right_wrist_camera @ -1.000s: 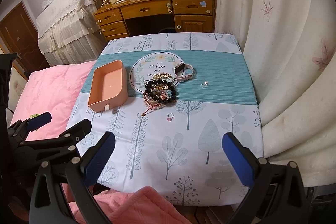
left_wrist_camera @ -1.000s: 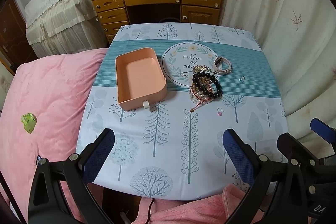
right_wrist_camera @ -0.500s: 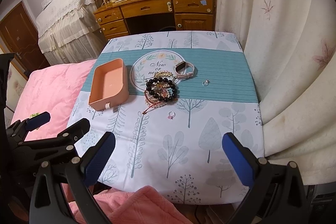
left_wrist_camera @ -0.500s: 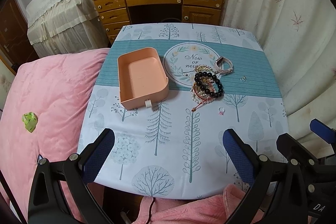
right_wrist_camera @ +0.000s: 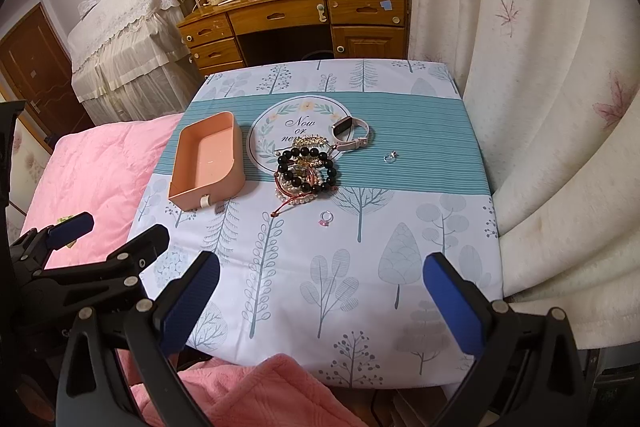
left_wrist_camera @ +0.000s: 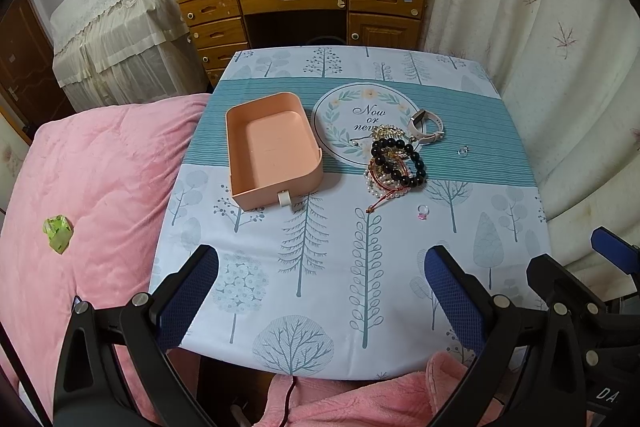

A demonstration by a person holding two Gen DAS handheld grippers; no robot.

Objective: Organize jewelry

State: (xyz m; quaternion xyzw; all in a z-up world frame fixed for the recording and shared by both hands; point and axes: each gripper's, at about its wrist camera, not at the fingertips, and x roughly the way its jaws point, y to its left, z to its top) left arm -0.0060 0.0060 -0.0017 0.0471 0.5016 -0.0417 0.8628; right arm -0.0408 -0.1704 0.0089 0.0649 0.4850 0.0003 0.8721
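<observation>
Bare cloth fills the lower frame; tray at centre left and bracelets beside it block the middle.

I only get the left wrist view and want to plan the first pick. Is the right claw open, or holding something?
Observer: The right claw is open and empty, fingers wide apart above the near edge of the table.
Operator: Where is my left claw relative to it?
Observer: The left claw shows at its left, by the table's near-left corner, next to the pink blanket.
Operator: What lies straight ahead of the right claw?
Observer: The pink ring lies ahead between its fingers, apart from the bracelet pile.
</observation>
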